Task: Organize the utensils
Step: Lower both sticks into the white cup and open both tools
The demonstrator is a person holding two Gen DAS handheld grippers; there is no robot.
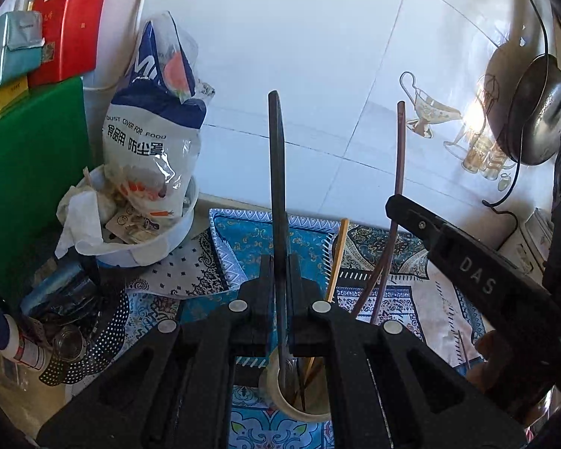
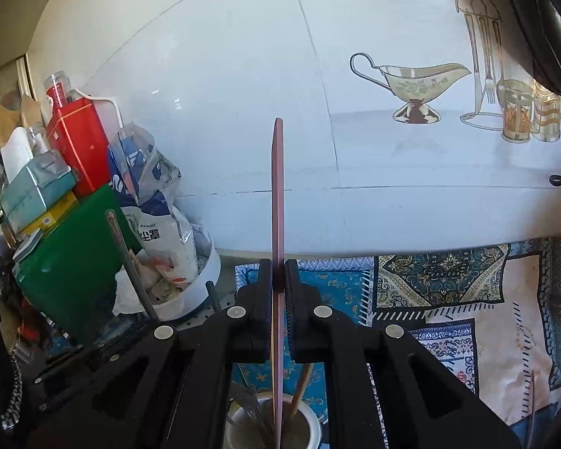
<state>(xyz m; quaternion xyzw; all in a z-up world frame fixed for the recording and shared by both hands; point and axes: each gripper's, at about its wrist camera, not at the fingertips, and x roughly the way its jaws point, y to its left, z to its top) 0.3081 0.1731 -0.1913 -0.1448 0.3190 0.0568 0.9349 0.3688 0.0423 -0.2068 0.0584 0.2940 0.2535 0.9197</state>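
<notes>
My left gripper is shut on a dark-handled utensil that stands upright, its lower end in a cream utensil cup below the fingers. My right gripper is shut on a reddish-brown utensil handle, also upright, its lower end in the same cup. That handle and the right gripper's black finger show at the right of the left wrist view. Chopsticks and other utensils stand in the cup. The dark handle shows at the left of the right wrist view.
A patterned cloth covers the counter. A white bowl with a food-cover bag stands at the left, by a green board, red tin and perforated strainer. A white tiled wall is close behind. A pan hangs at right.
</notes>
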